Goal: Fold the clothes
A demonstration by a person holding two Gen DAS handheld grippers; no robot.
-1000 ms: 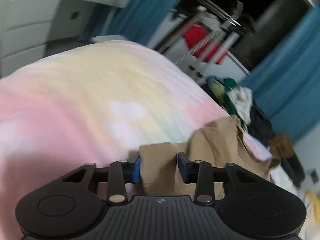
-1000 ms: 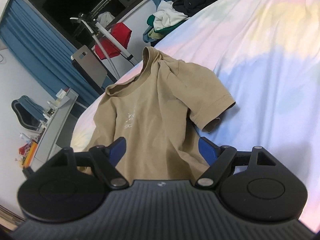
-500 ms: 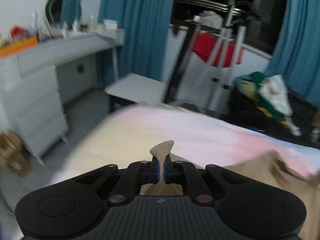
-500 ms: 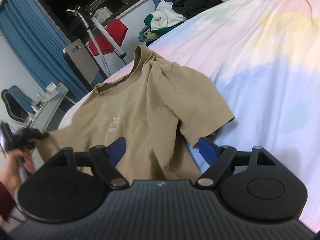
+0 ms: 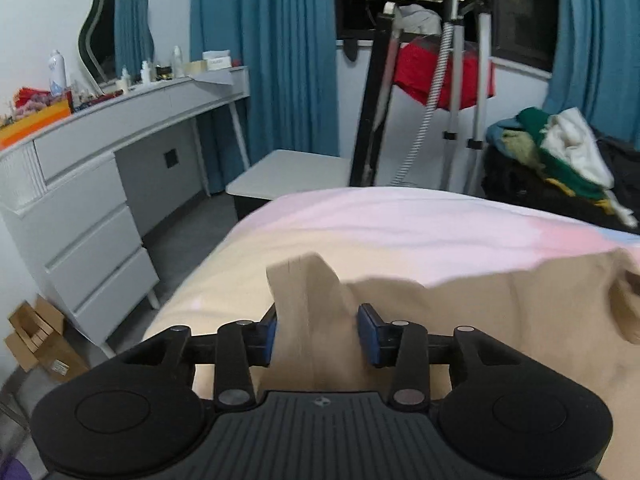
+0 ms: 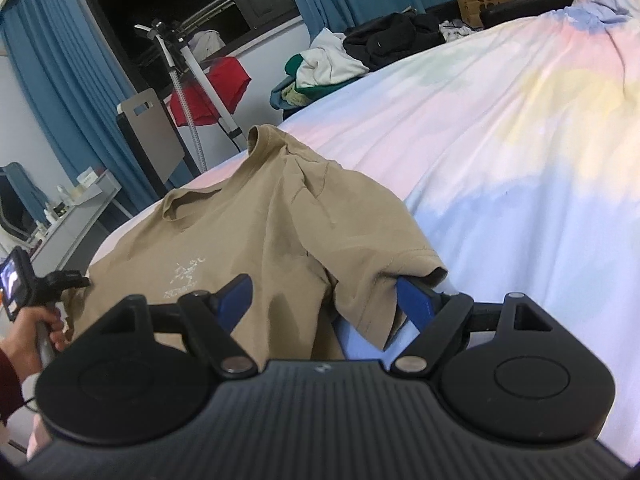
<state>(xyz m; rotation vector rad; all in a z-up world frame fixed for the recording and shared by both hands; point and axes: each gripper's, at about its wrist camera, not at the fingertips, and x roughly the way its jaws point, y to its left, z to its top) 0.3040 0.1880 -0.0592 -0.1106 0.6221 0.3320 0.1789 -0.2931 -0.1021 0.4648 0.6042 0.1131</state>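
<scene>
Tan tee on bed, both grippers open.

Left gripper (image 5: 316, 330): blue-padded fingers apart, a raised blurred fold of the tan t-shirt (image 6: 256, 232) between them, contact unclear. Shirt is soft matte knit, ribbed collar far, pale chest print, lying face-up and creased on the pastel tie-dye bedsheet (image 6: 520, 120). Right gripper (image 6: 326, 300): fingers spread wide, straddling the hemmed short sleeve (image 6: 396, 276).
</scene>
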